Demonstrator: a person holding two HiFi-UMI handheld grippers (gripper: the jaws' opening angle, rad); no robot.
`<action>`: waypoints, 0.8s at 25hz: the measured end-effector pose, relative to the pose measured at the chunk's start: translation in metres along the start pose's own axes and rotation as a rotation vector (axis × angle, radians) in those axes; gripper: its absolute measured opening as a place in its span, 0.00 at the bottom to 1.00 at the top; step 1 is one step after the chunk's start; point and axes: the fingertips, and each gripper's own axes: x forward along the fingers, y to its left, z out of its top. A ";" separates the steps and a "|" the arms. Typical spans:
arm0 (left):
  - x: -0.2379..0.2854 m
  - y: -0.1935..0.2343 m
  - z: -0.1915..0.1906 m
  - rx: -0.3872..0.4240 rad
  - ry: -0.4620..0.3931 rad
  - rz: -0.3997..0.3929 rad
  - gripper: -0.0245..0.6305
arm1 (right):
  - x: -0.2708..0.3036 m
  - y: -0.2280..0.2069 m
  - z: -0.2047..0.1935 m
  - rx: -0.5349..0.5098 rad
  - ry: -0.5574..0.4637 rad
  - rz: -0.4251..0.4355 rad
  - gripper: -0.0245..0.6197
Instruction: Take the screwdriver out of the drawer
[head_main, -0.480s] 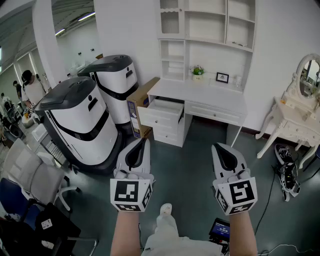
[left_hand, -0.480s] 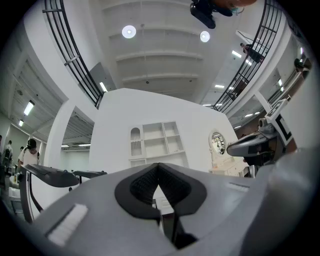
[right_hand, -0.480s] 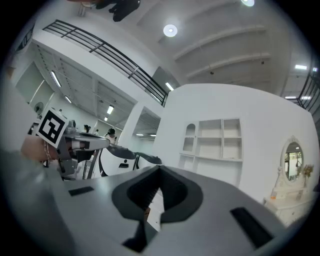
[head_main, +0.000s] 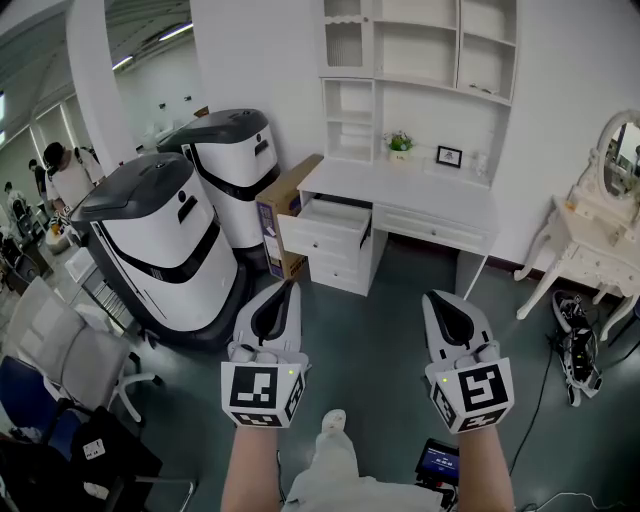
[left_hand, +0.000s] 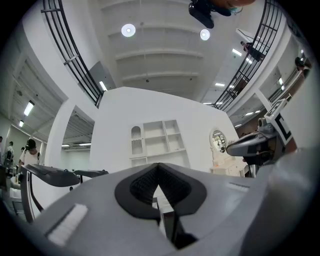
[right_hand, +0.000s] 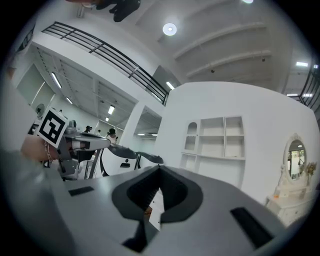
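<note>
The head view looks steeply down from above over the left gripper (head_main: 289, 285) and the right gripper (head_main: 434, 295) toward the far white table (head_main: 400, 196) and its shelf unit (head_main: 420, 50), while each gripper view, low along its own jaws, faces that same shelf unit from afar.

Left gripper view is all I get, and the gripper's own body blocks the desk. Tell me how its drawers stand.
Observer: The top left drawer of the white wooden desk is pulled out.
Operator: Report whether the screwdriver shows in it.
Observer: It does not. The head view shows only the drawer's pale inside, too far off to make out any tool.
Operator: Give me the right gripper's state.
Observer: The grey right gripper has its fingers closed with nothing between them.
Operator: Say where both grippers are.
Observer: It and the left gripper are side by side above the dark green floor, well short of the desk.
</note>
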 end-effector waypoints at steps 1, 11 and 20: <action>0.003 0.003 -0.003 -0.002 0.004 0.001 0.05 | 0.004 -0.001 -0.001 0.007 0.000 0.000 0.05; 0.078 0.037 -0.042 -0.025 0.048 -0.002 0.05 | 0.083 -0.025 -0.029 0.040 0.038 0.015 0.05; 0.186 0.094 -0.079 -0.055 0.060 -0.012 0.05 | 0.198 -0.053 -0.050 0.041 0.073 0.036 0.05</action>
